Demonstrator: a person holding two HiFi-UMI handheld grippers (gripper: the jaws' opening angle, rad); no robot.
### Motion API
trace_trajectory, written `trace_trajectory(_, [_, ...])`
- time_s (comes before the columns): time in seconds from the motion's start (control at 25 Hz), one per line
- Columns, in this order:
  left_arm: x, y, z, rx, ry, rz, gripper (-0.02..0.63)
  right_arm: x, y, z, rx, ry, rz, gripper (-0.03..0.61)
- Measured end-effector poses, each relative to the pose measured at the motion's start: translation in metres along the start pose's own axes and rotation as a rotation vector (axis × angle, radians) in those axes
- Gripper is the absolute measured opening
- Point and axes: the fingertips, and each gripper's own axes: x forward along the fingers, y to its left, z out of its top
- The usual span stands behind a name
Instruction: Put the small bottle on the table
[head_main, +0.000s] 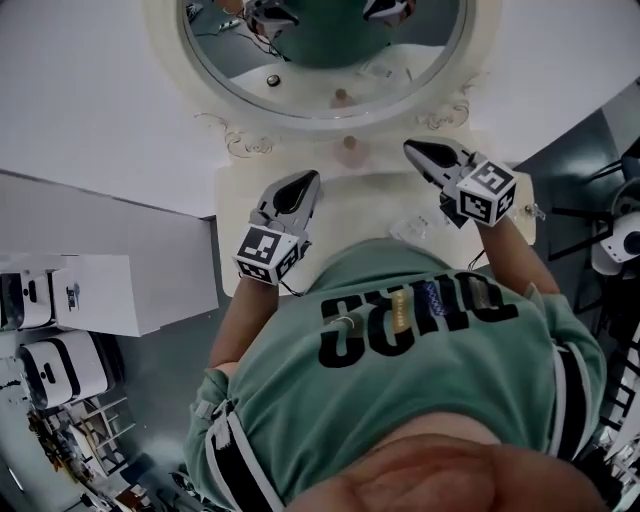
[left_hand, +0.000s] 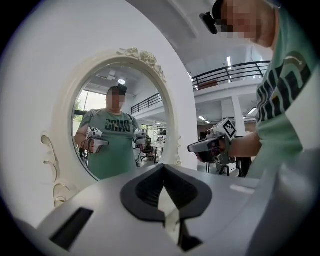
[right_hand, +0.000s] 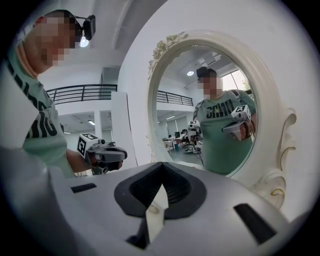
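Person stands at a white vanity bench (head_main: 360, 205), oval mirror (head_main: 240, 60) ahead. Left hand-held gripper (head_main: 310, 182): jaws pressed together, nothing between. Right hand-held gripper (head_main: 412, 150): likewise closed, empty. The small bottle (head_main: 350, 150) (blurred, pinkish) stands at the mirror's base between them. Both are raised level, probably a ready pose.

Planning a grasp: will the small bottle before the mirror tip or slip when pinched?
The small bottle seems to stand upright on the dressing table, so it may tip if nudged high. Small, so probably light. It looks smooth, so jaws might slip.
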Motion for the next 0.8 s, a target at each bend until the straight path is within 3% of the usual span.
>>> trace_trajectory(0.52, [-0.015, -0.01, 0.006, 0.003, 0.0, 0.029, 0.009, -0.008, 0.018, -0.003, 0.056, -0.002, 0.057, -0.006])
trace_trajectory(0.8, [-0.018, -0.01, 0.006, -0.002, 0.006, 0.035, 0.009, -0.011, 0.021, -0.01, 0.001, 0.032, 0.039, -0.006])
